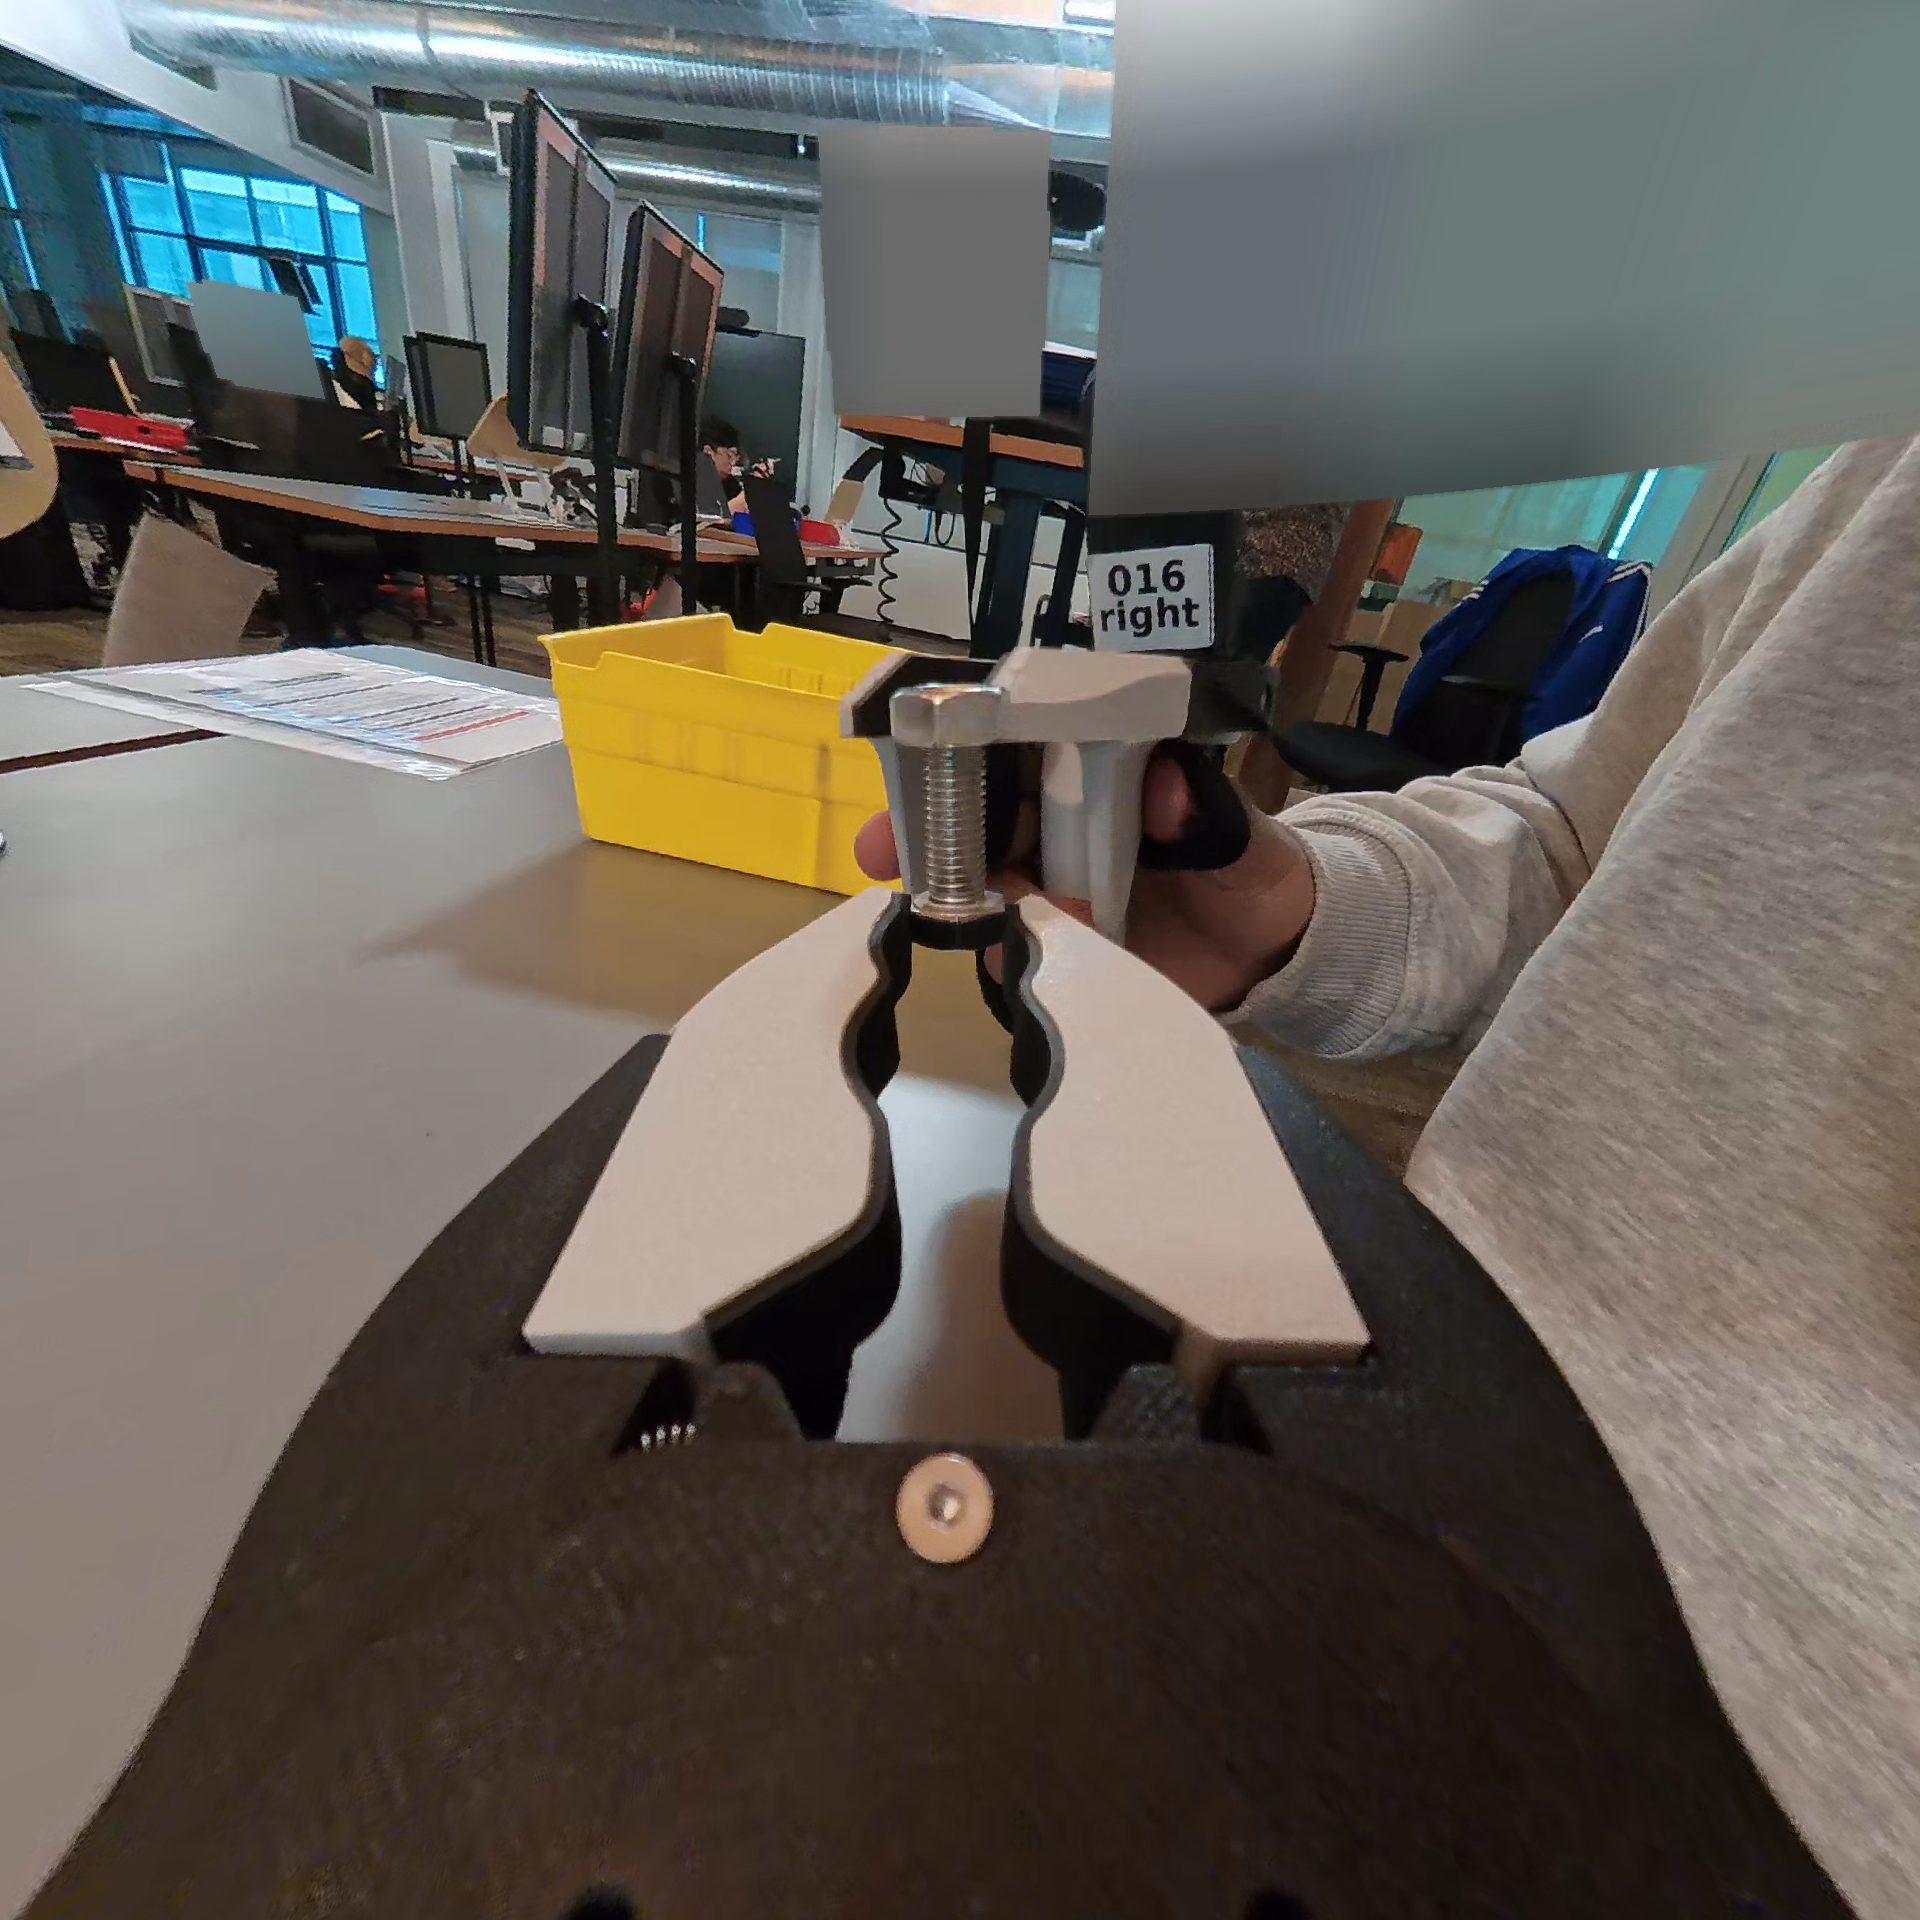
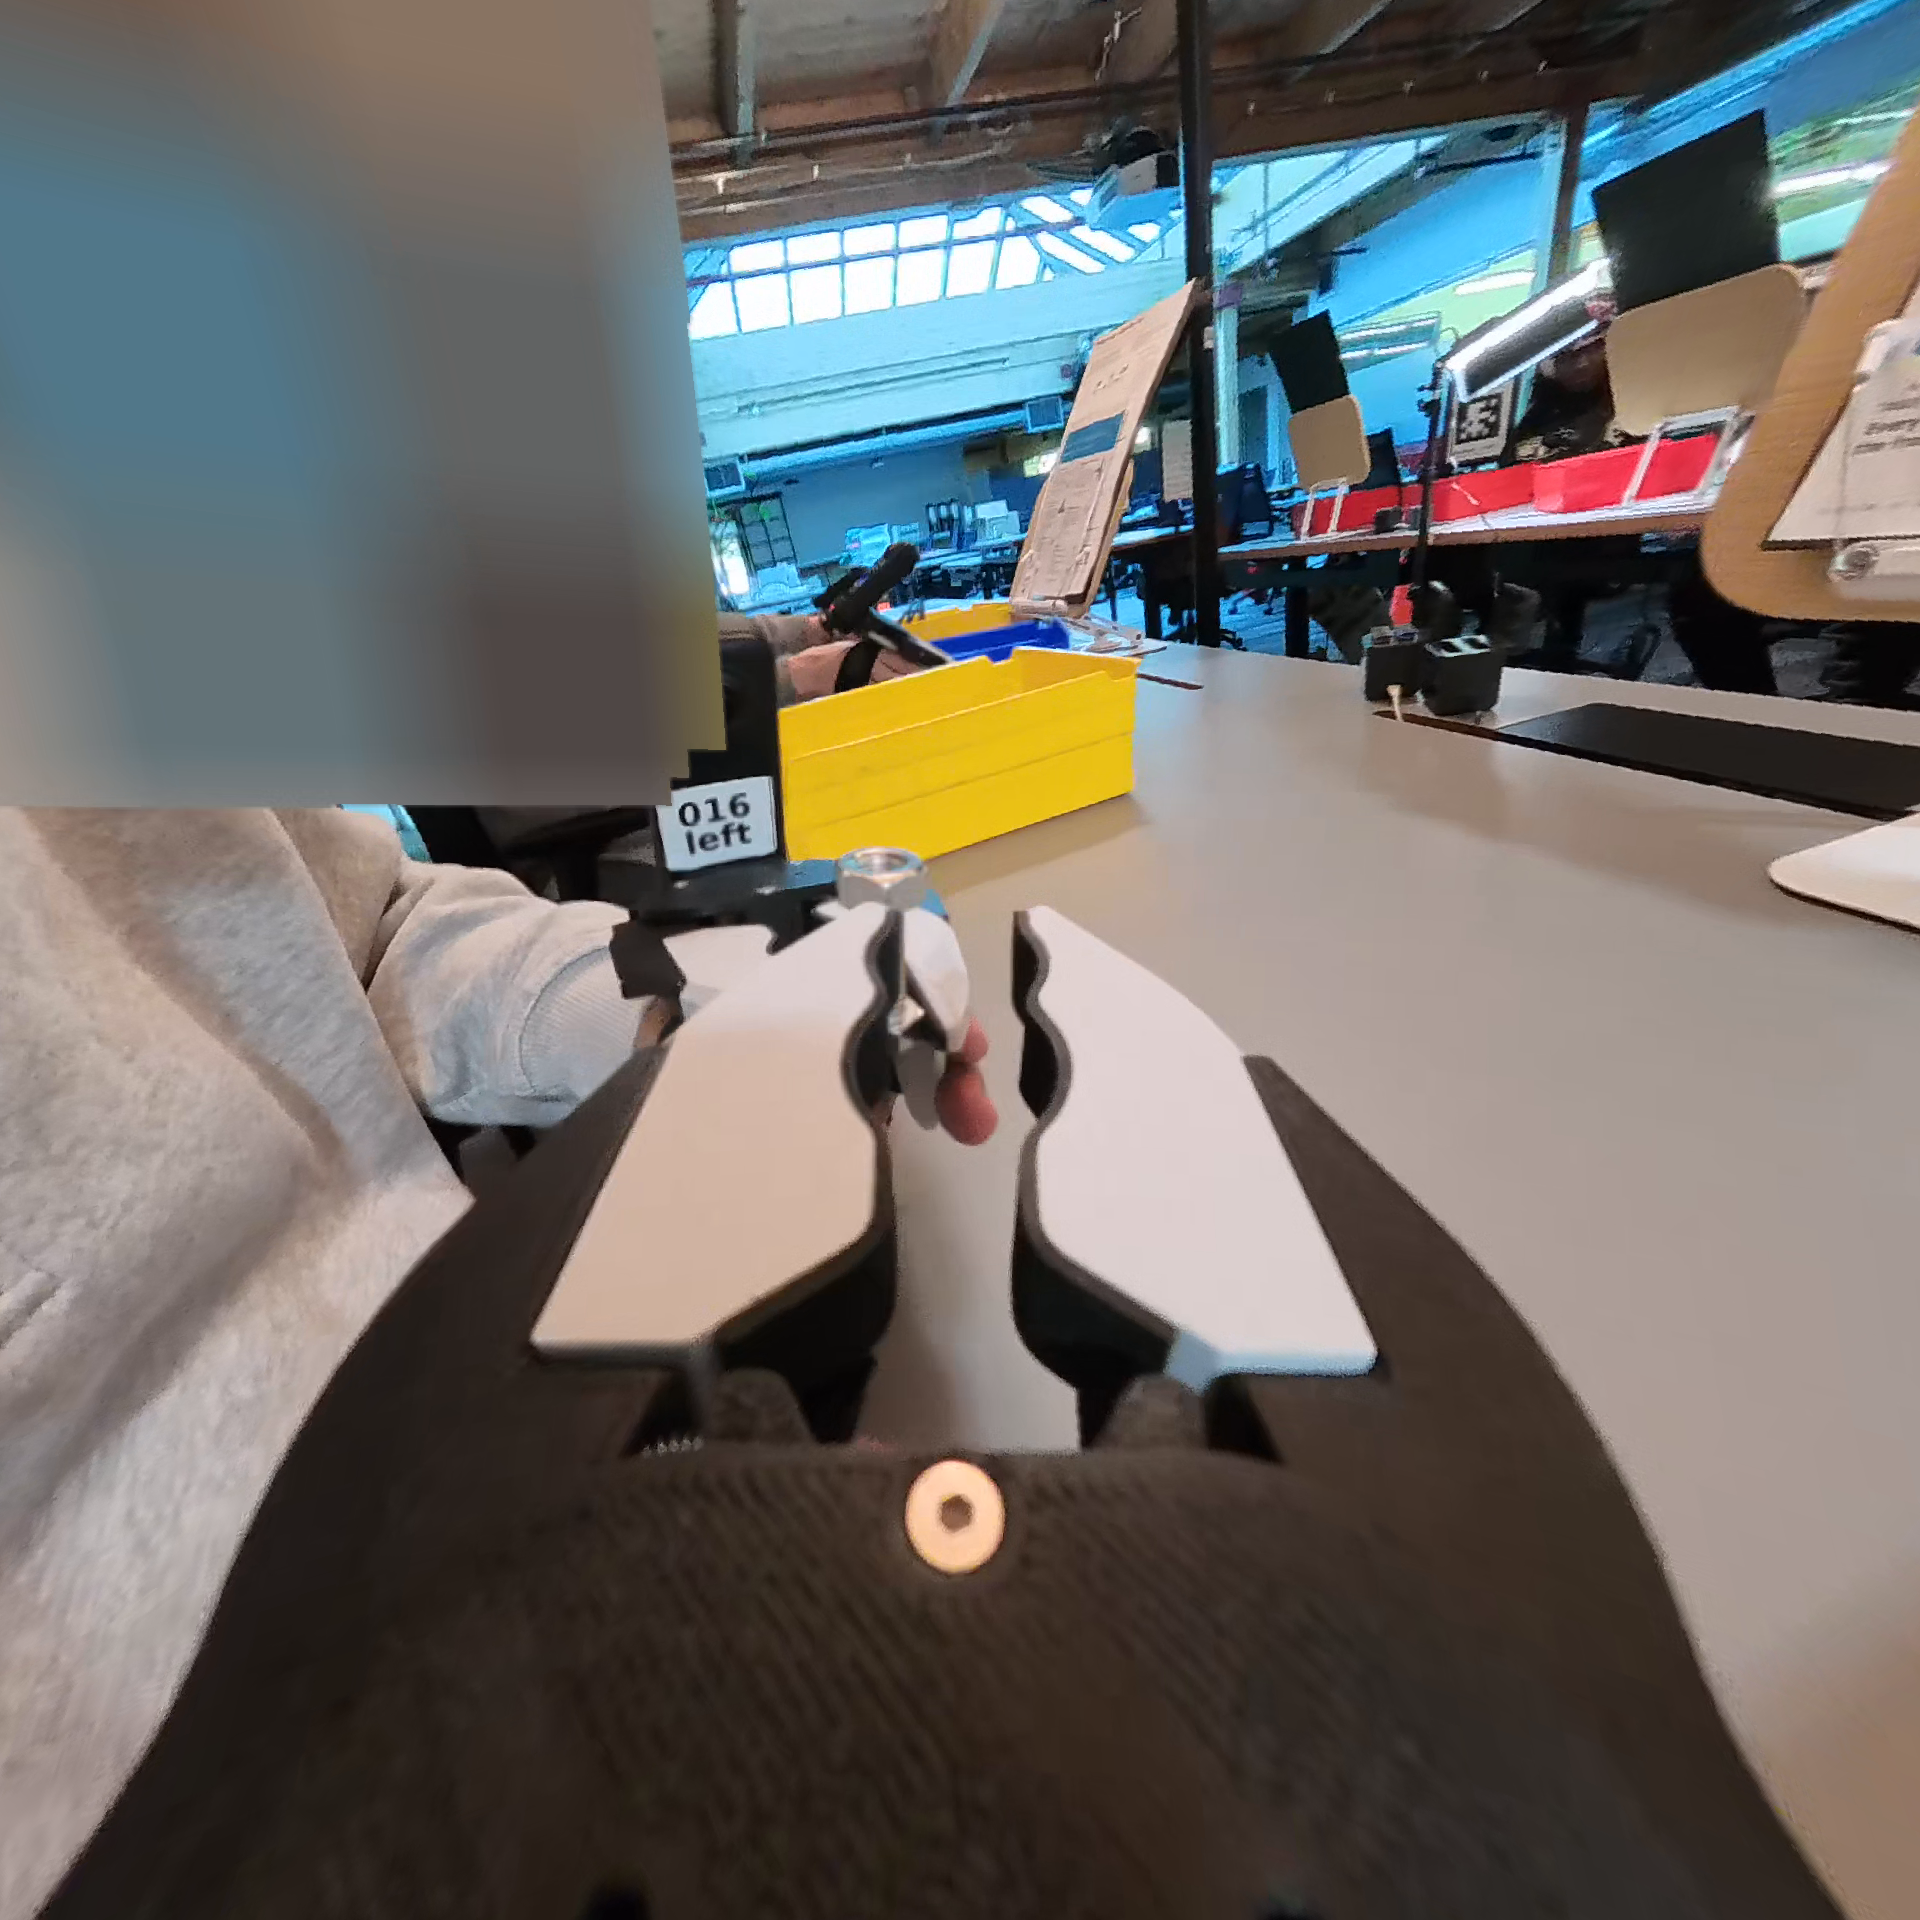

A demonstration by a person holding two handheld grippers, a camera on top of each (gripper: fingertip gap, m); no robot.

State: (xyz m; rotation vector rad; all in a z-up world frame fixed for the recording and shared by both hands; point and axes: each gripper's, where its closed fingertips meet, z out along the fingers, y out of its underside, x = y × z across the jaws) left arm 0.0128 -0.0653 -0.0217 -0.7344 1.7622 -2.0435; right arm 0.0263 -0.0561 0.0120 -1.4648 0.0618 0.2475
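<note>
A silver hex bolt (image 1: 948,810) stands upright above the grey table (image 1: 260,1039), head up. My left gripper (image 1: 954,920) is shut on the nut (image 1: 951,912) at the bolt's lower end. In the left wrist view a grey finger (image 1: 1091,686) of the right gripper lies level at the bolt head (image 1: 940,712). In the right wrist view my right gripper (image 2: 951,920) has its jaws apart with bare table showing between them. The bolt head (image 2: 881,875) sits just past its left fingertip (image 2: 857,935), not between the jaws. Hands in grey sleeves hold both grippers.
A yellow bin (image 1: 707,748) stands on the table just behind the bolt and also shows in the right wrist view (image 2: 956,748), with a blue bin (image 2: 997,636) behind it. Sheets of paper (image 1: 312,696) lie far left. A black mat (image 2: 1714,748) and small black boxes (image 2: 1434,670) are at the right. Only a small space, under 4 cm, lies between the two pairs of fingers.
</note>
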